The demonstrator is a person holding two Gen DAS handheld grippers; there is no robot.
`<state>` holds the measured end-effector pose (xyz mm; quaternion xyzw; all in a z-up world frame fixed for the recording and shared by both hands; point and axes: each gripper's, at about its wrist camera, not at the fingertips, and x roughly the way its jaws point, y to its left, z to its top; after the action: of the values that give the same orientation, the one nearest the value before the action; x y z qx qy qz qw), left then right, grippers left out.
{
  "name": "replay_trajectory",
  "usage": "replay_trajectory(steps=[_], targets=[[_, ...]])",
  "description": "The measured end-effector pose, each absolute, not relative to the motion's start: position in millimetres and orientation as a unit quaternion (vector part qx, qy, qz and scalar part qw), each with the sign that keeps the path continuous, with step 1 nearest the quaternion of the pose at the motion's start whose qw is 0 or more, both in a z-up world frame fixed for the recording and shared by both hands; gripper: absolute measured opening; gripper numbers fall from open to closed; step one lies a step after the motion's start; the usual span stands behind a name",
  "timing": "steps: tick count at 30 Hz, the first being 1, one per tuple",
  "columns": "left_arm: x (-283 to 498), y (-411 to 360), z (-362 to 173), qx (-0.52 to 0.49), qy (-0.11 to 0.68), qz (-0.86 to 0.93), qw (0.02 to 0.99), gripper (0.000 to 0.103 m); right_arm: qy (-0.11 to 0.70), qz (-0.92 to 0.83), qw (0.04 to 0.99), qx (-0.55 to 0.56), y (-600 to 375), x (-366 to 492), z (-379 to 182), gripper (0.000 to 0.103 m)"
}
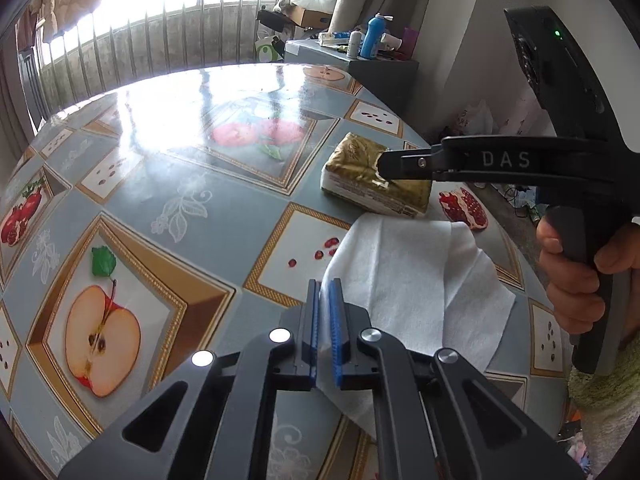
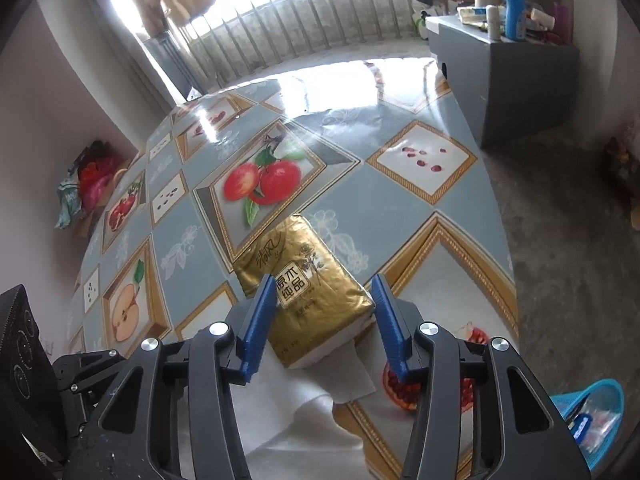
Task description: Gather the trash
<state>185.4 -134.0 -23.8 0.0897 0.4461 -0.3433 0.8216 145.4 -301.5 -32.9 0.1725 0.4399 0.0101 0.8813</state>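
Note:
A white paper tissue [image 1: 408, 272] lies unfolded on the fruit-patterned table [image 1: 224, 216], near its front right edge. My left gripper [image 1: 326, 285] is shut on the tissue's left edge, and the sheet shows between the blue pads. Just beyond it lies a gold tissue pack [image 1: 360, 176]. My right gripper [image 1: 385, 168], held by a hand [image 1: 576, 280], reaches over the pack from the right. In the right wrist view its blue fingers [image 2: 262, 312] straddle the gold pack [image 2: 304, 248], pads against both long sides, and the white tissue [image 2: 288, 412] spreads beneath.
A blue plastic basket [image 2: 592, 412] holding scraps stands on the floor beyond the table's right edge. A grey cabinet [image 2: 516, 80] with bottles stands past the far corner. A railing and bright window run behind. Bags lie by the left wall [image 2: 92, 184].

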Motion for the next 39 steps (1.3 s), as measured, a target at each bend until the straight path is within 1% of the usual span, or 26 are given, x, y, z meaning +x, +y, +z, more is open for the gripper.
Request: replay_trajectory(steps=[8, 15, 16, 18, 20, 21, 23, 25, 30, 35, 37, 38, 39], targets=[[147, -116, -23, 0.052, 0.477, -0.38, 0.791, 0.005, 0.452, 0.048, 0.873, 0.176, -270, 132, -35, 0.044], [112, -107, -18, 0.02, 0.475, -0.409, 0.779, 0.005, 0.475, 0.12, 0.859, 0.152, -215, 120, -39, 0.044], [107, -105, -17, 0.017, 0.476, -0.412, 0.777, 0.007, 0.478, 0.134, 0.854, 0.154, -210, 118, -40, 0.044], [98, -96, -17, 0.003, 0.484, -0.424, 0.765, 0.017, 0.483, 0.166, 0.844, 0.165, -201, 113, -42, 0.045], [91, -83, -14, -0.016, 0.487, -0.436, 0.757, 0.029, 0.48, 0.185, 0.839, 0.18, -201, 111, -40, 0.046], [89, -76, -12, -0.019, 0.483, -0.439, 0.757, 0.031, 0.473, 0.188, 0.84, 0.191, -203, 107, -37, 0.048], [84, -61, -4, -0.024, 0.469, -0.447, 0.762, 0.039, 0.455, 0.183, 0.846, 0.209, -211, 96, -30, 0.05], [82, -44, 5, -0.033, 0.454, -0.449, 0.769, 0.04, 0.435, 0.171, 0.854, 0.229, -224, 81, -19, 0.053], [105, -31, 29, -0.061, 0.417, -0.438, 0.794, 0.041, 0.404, 0.12, 0.876, 0.236, -244, 39, -4, 0.053], [150, -61, 38, -0.037, 0.393, -0.408, 0.823, 0.041, 0.413, 0.065, 0.885, 0.203, -237, 0, -15, 0.053], [163, -77, 34, -0.015, 0.388, -0.408, 0.827, 0.04, 0.417, 0.048, 0.889, 0.182, -227, -11, -20, 0.047], [168, -85, 30, 0.0, 0.389, -0.408, 0.826, 0.035, 0.419, 0.043, 0.89, 0.173, -223, -14, -22, 0.045], [173, -95, 25, 0.014, 0.396, -0.41, 0.822, 0.032, 0.422, 0.041, 0.89, 0.166, -217, -17, -24, 0.042]])
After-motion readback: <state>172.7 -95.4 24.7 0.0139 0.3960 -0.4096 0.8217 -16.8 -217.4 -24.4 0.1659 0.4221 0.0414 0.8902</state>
